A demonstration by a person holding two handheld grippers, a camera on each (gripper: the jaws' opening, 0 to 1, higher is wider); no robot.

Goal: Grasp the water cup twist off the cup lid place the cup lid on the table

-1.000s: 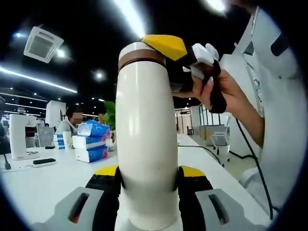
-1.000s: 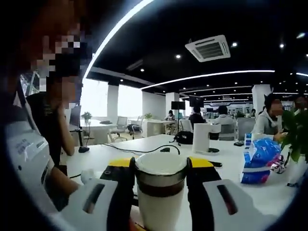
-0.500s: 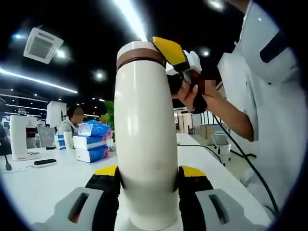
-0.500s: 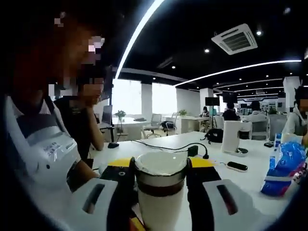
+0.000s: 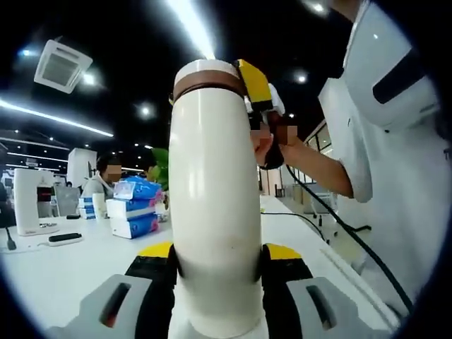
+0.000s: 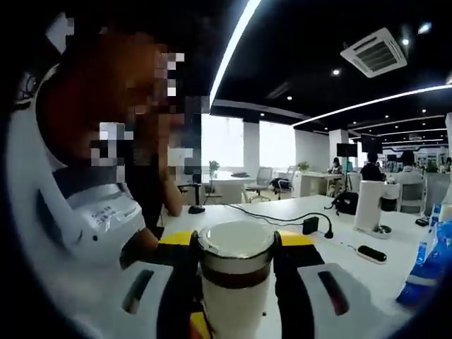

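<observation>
The water cup (image 5: 214, 205) is held upright and lifted above the white table (image 5: 63, 272), its tall cream body clamped low down between the jaws of the left gripper (image 5: 215, 265), which are closed tight against both sides of it. At the top, the cup lid (image 6: 235, 240) with its brown band is pinched between the jaws of the right gripper (image 6: 235, 265), also closed snugly on it; in the left gripper view that same gripper is seen as a yellow tip against the band (image 5: 208, 79), with the person's hand (image 5: 272, 145) behind it. So both ends are gripped, and the twist looks to be under way, though whether the lid has come free of its thread cannot be told from here.

The cup is judged to be a rigid, smooth-walled flask, probably steel under the coating: stiff, not fragile, but slippery, so the body could spin in the lower jaws if the lid is tight. The low, broad hold on the body seems right for resisting that turn. The lid is short and round, best taken across its band, as is being done. It will be light once off and could roll if set on its edge, so it should be laid flat on a bare stretch of table, away from the black cable (image 6: 282, 215) and the tissue packs (image 5: 131, 208)
</observation>
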